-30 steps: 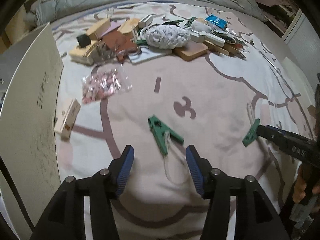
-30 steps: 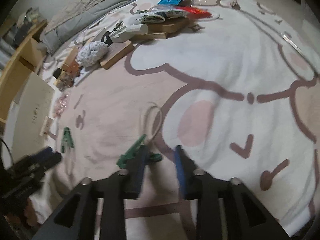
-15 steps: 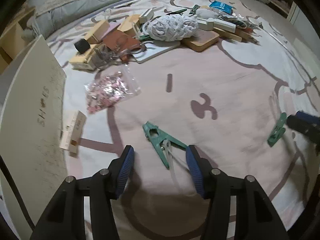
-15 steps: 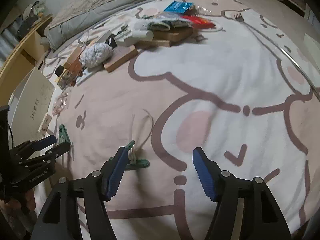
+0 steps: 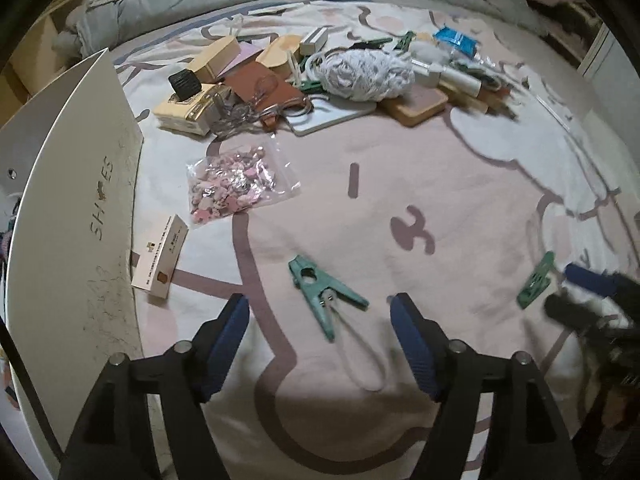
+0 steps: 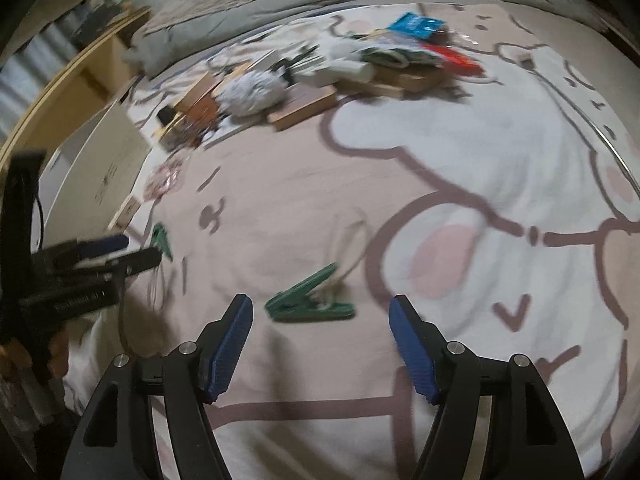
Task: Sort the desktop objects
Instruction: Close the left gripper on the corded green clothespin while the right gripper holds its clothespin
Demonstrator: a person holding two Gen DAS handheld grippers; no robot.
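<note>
Through the left wrist camera, you are holding the left gripper (image 5: pixel 320 316) over a soft pink-and-white printed blanket (image 5: pixel 460 184); its ribbed blue pads are spreading apart, pressing nothing, with a teal plastic clothespin (image 5: pixel 320 292) on a white cord loop lying flat between and just ahead of them. A crinkly clear bag of pink pieces (image 5: pixel 236 188) is lying farther back. Through the right wrist camera, your right gripper (image 6: pixel 320 316) is opening too, a darker green plastic clothespin (image 6: pixel 308 300) resting loose on the blanket between its fingers.
</note>
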